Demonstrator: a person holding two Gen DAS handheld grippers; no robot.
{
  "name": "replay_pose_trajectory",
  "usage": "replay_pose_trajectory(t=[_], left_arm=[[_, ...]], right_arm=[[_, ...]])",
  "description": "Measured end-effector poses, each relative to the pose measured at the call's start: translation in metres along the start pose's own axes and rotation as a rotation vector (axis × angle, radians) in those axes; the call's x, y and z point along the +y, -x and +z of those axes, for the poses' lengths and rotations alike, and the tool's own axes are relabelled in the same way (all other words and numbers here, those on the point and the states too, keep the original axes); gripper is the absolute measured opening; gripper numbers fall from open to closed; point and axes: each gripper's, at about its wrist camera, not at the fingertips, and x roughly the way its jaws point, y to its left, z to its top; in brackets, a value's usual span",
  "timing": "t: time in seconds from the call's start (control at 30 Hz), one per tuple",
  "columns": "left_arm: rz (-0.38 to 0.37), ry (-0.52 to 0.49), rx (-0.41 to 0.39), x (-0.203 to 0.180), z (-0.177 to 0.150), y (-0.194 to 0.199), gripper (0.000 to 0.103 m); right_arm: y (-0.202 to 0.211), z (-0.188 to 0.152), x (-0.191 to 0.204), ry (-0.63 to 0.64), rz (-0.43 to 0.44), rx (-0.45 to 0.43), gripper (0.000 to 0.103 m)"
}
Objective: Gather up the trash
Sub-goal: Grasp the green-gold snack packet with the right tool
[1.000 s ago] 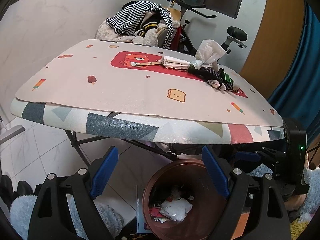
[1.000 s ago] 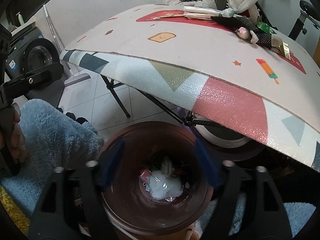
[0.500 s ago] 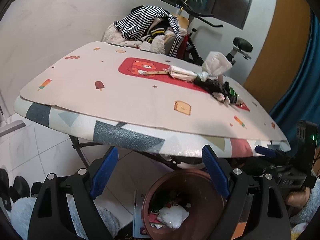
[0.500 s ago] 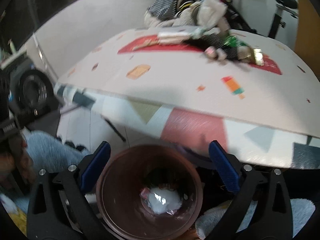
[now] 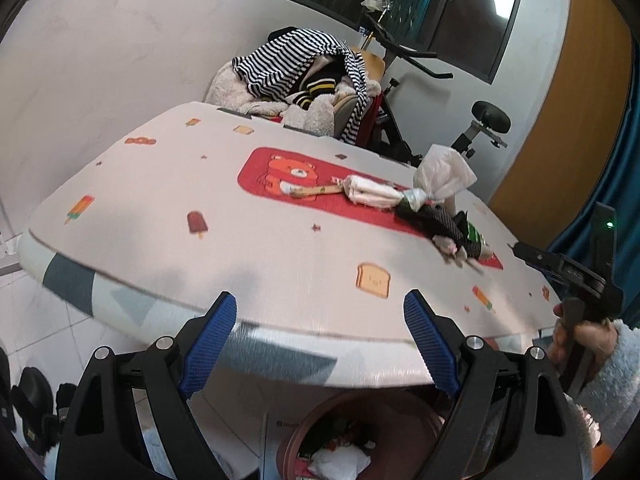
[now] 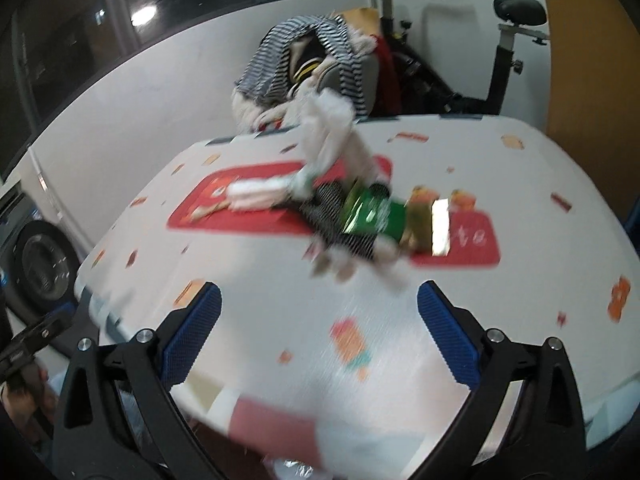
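Observation:
A heap of trash lies on the table's red mat (image 5: 276, 196): a white plastic bag (image 5: 442, 174), folded white paper (image 5: 370, 192), a black dotted wrapper (image 5: 438, 222) and a green wrapper (image 6: 374, 216) with a gold foil piece (image 6: 440, 228). A brown bin (image 5: 400, 428) with trash in it stands on the floor below the table's near edge. My left gripper (image 5: 320, 344) is open and empty at the table's front edge. My right gripper (image 6: 320, 340) is open and empty above the tabletop, a little short of the heap.
The table (image 5: 160, 200) has a pale cover with printed ice lollies and toast. Behind it a chair piled with striped clothes (image 5: 304, 68) and an exercise bike (image 5: 480, 120). A washing machine (image 6: 36, 264) stands at the left. Black shoes (image 5: 32, 400) lie on the floor.
Both grippers have risen from over the bin to tabletop height. The right gripper has moved up over the table towards the trash heap; its view is blurred by motion.

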Motion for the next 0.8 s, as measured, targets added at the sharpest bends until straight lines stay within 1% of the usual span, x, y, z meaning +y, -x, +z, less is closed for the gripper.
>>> replay_pose_trajectory(t=[0.07, 0.13, 0.33, 0.47, 0.53, 0.63, 0.67, 0.73, 0.8], left_arm=[[-0.006, 0.001, 0.002, 0.0, 0.004, -0.006, 0.083], [-0.015, 0.002, 0.007, -0.001, 0.009, -0.014, 0.084], [-0.038, 0.012, 0.033, -0.006, 0.014, -0.039, 0.083], [-0.05, 0.009, 0.048, -0.011, 0.015, -0.05, 0.083], [-0.053, 0.007, 0.055, -0.014, 0.015, -0.054, 0.084], [-0.055, 0.006, 0.062, -0.015, 0.014, -0.058, 0.083], [-0.055, 0.006, 0.064, -0.016, 0.013, -0.058, 0.083], [-0.055, 0.006, 0.071, -0.017, 0.012, -0.06, 0.083], [-0.053, 0.005, 0.078, -0.018, 0.01, -0.062, 0.083]], right_arm=[[-0.009, 0.01, -0.007, -0.01, -0.014, -0.012, 0.096], [-0.021, 0.019, -0.018, -0.033, -0.015, -0.013, 0.091], [-0.063, 0.038, -0.042, -0.122, -0.028, 0.024, 0.09], [-0.084, 0.046, -0.037, -0.115, -0.027, 0.05, 0.09], [-0.097, 0.049, -0.034, -0.111, -0.035, 0.078, 0.09], [-0.111, 0.049, -0.038, -0.136, -0.051, 0.106, 0.09], [-0.112, 0.049, -0.039, -0.14, -0.052, 0.105, 0.089], [-0.114, 0.047, -0.044, -0.153, -0.057, 0.106, 0.08], [-0.114, 0.044, -0.053, -0.191, -0.05, 0.111, 0.076]])
